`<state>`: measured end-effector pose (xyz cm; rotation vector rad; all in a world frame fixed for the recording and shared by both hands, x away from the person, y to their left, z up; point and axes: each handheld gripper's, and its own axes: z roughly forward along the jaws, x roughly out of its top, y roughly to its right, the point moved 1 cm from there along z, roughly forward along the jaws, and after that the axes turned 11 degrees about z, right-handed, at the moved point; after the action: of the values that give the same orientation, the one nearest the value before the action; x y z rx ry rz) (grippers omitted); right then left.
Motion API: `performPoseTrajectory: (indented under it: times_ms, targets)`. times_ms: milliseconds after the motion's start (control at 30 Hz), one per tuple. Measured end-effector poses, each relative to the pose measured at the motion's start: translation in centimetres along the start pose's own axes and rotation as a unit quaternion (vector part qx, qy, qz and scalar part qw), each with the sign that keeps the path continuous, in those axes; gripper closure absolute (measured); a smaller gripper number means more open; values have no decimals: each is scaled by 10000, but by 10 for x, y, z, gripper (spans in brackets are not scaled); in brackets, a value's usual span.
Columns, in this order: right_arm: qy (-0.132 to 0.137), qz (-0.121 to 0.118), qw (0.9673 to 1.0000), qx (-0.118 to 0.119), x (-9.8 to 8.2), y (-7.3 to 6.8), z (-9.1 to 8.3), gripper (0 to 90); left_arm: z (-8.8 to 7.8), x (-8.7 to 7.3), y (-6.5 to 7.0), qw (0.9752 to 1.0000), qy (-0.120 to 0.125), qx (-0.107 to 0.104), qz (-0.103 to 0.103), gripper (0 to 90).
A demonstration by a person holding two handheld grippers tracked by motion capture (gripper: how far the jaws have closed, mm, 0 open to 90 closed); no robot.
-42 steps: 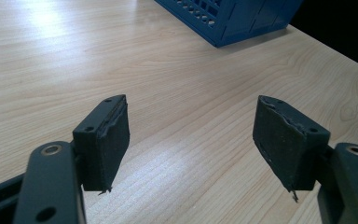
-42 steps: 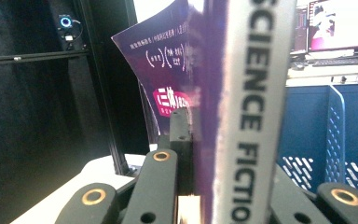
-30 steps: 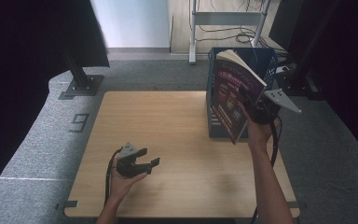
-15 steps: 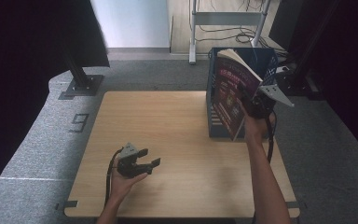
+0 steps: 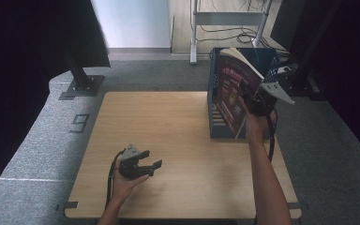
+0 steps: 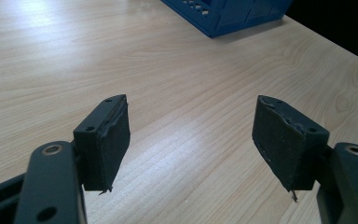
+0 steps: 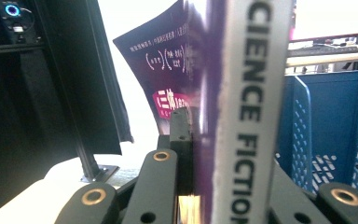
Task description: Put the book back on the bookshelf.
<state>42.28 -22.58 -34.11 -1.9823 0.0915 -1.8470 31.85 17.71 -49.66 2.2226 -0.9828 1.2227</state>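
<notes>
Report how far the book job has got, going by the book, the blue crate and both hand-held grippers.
Done: the right hand-held gripper has the book clamped by its spine edge, lifted off the table.
In hand: the book hangs tilted at the blue crate, at its near side; whether it is going in or coming out cannot be told.
Left: setting the book down. The left hand-held gripper rests open, holding nothing.

— What's the book (image 5: 232, 91) like?
— A purple paperback with a pale spine lettered "SCIENCE FICTION", covers slightly splayed. It stands upright and tilted, gripped at its lower part by the right tongs (image 5: 249, 97), above the near side of the crate (image 5: 214, 98).
— And the crate?
— Blue, perforated plastic with dividers inside, standing at the tabletop's (image 5: 178, 131) far right edge. The book's lower end is at its rim; contact unclear.
</notes>
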Motion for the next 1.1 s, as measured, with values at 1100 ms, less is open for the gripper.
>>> performPoseTrajectory:
  times_ms: [1100]
  targets:
    - [63, -171, 9987, -474, -7, 7, 54, 819, -7, -4, -3, 9999, 71, 29, -89, 279]
